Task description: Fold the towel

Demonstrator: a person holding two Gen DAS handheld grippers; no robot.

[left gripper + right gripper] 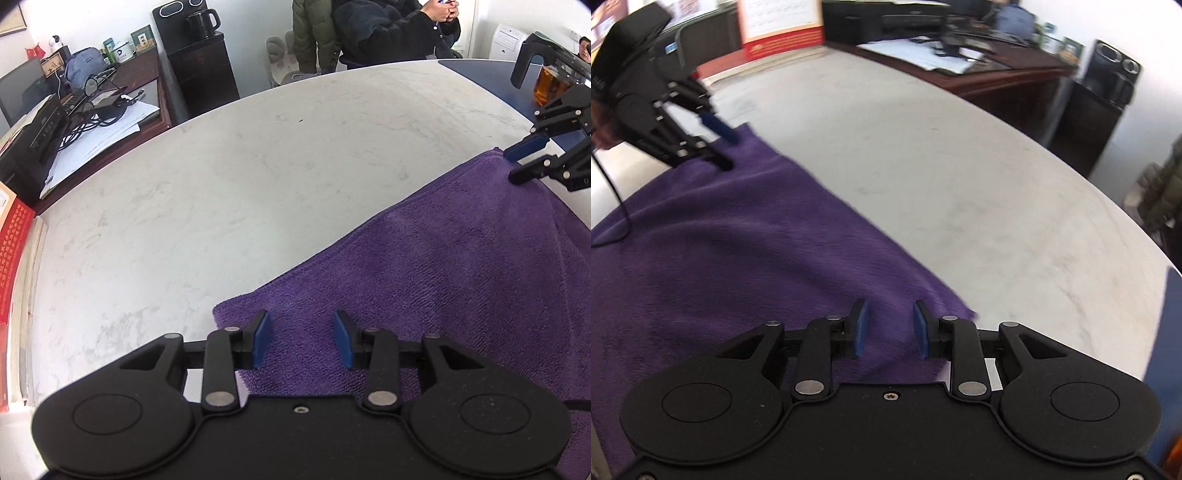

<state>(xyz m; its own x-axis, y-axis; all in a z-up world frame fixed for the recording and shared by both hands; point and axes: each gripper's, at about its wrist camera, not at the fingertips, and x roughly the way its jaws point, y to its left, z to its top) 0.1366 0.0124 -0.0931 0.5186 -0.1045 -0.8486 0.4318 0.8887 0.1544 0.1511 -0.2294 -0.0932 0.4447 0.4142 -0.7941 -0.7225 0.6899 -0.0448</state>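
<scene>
At lower centre of the left wrist view, left gripper [301, 341] fingers released over purple towel [443, 266] spread on pale counter [221, 184]; red box [11, 251] lettering at left edge unreadable. At lower centre of the right wrist view, right gripper [890, 328] fingers likewise released above the towel's near corner; blurred red-and-white sign [779, 26] at top, illegible.
</scene>
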